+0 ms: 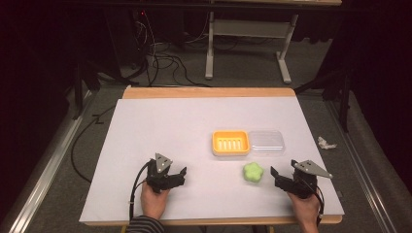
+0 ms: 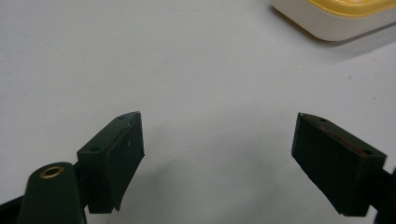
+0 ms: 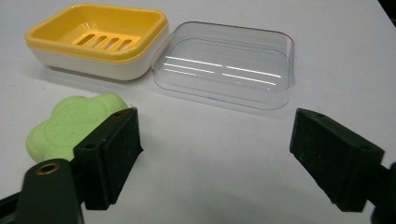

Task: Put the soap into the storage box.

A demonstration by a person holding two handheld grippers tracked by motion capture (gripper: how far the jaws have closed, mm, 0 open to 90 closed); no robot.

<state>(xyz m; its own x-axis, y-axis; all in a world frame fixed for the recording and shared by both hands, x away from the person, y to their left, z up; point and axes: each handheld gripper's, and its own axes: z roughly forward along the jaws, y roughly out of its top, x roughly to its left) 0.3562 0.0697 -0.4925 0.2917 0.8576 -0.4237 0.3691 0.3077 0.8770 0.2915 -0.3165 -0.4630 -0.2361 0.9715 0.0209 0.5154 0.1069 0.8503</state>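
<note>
White sheet (image 1: 160, 126) covers the wooden bench (image 1: 209, 92). Crumpled paper scrap (image 1: 326, 142) on grey carpet right of it. Cables (image 1: 160, 53) and a white frame (image 1: 248, 29) on the floor behind.

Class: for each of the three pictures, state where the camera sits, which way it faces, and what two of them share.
High view: above the table's near edge, facing forward and down; both hands with hand-held grippers show.
Left gripper view: on the left hand-held gripper, facing the soap dish; open jaws show.
Right gripper view: on the right hand-held gripper, facing the soap, dish and lid; open jaws show.
Shared: all see the dish.
</note>
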